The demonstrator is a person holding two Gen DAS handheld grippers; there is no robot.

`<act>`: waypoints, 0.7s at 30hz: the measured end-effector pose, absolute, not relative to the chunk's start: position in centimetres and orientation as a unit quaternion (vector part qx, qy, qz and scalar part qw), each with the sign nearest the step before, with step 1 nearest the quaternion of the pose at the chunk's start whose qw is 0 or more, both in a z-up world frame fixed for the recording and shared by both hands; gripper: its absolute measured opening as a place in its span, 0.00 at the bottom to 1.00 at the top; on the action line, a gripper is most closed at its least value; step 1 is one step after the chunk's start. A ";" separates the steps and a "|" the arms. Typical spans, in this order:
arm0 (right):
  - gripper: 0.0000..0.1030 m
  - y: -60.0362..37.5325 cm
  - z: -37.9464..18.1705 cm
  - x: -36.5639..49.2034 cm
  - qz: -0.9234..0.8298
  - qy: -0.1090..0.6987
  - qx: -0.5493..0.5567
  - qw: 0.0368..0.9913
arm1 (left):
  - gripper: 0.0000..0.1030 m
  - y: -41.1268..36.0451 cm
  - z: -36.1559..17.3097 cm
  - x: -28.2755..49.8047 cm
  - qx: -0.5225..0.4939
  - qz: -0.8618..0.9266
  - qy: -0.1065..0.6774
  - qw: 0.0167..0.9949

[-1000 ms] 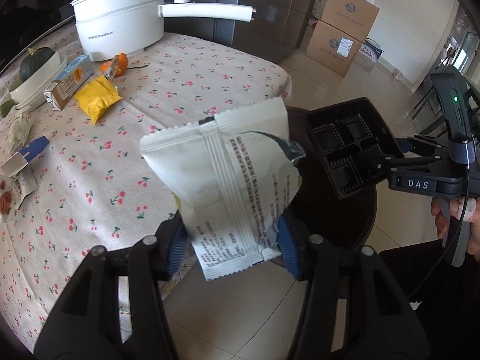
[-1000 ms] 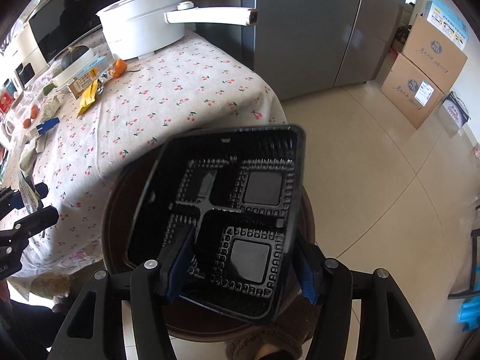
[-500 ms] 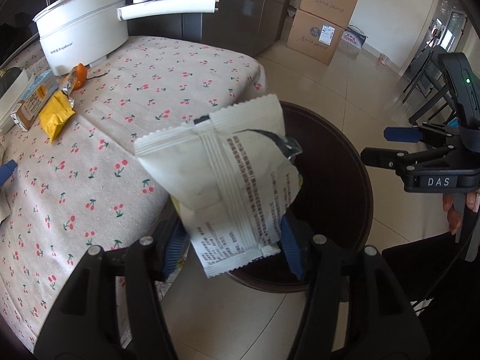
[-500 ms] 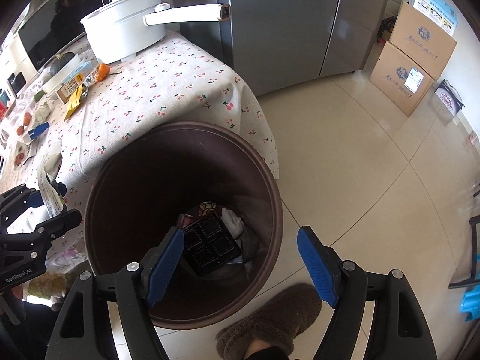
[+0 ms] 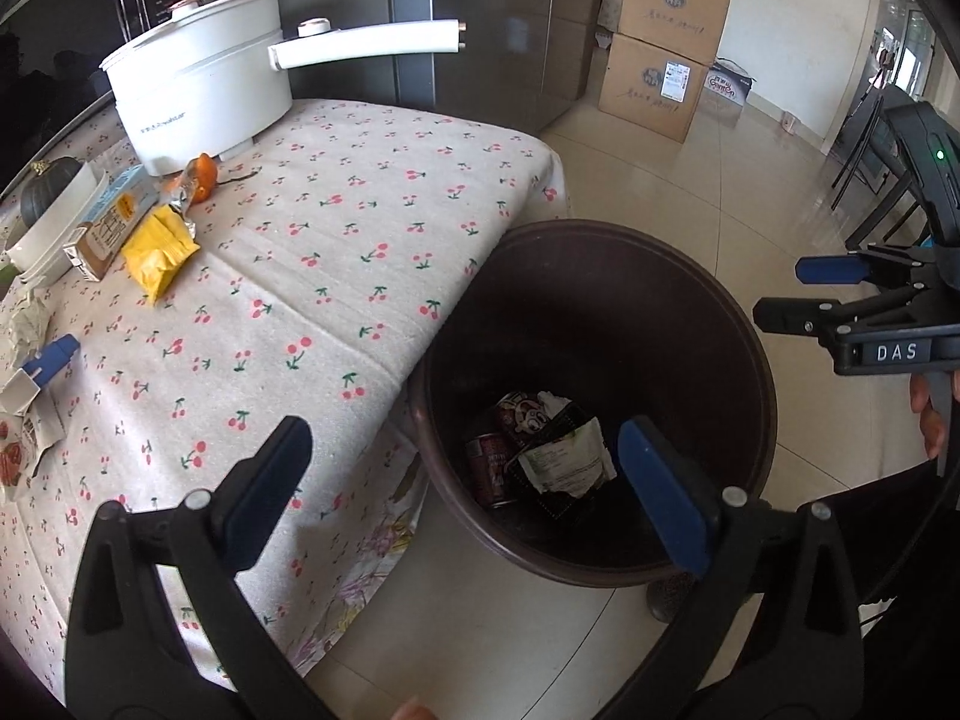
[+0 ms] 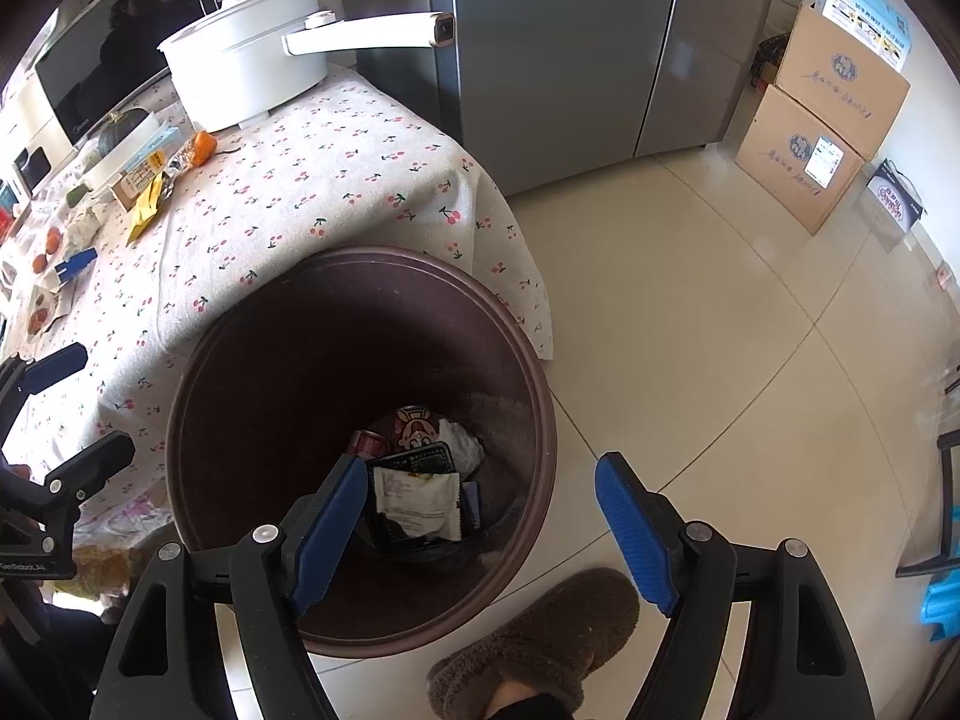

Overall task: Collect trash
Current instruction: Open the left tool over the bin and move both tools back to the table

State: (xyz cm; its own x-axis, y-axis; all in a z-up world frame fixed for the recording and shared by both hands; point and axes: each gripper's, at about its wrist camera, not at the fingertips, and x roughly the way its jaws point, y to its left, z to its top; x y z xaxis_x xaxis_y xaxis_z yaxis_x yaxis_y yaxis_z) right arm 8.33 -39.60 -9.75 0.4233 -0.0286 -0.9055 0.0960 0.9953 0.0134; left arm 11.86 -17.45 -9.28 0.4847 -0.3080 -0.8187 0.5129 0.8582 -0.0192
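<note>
"DAS" is showing in white letters on the right gripper [image 5: 840,288], and the carton label [image 5: 675,77] is too small to read. Both the left gripper [image 5: 474,480] and right one are hanging wide open, holding nothing. The white wrapper [image 6: 418,506], crumpled and printed with fine text, is lying below the fingers inside the brown bin [image 6: 528,360], on a black tray [image 6: 420,461].

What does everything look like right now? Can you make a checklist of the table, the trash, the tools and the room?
Surface: cherry-print tablecloth.
Job's things: brown bin beside table holds white wrapper on black tray, cans.
Clutter: yellow packet, carton, orange, white pot.
Grippers: left tool open, empty; right tool open, empty.
Cables: nothing seen.
Surroundings: fridge, cardboard boxes, slipper.
</note>
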 end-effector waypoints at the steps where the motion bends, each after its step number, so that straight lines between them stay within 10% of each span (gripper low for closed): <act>1: 0.78 -39.5 -9.7 8.4 -0.036 0.535 0.031 0.843 | 0.99 -17.2 -9.2 11.9 0.114 -0.239 0.447 0.855; 21: 1.00 -32.4 -8.5 11.1 0.001 0.521 -0.052 0.852 | 1.00 -9.1 -7.1 12.5 0.072 -0.156 0.446 0.878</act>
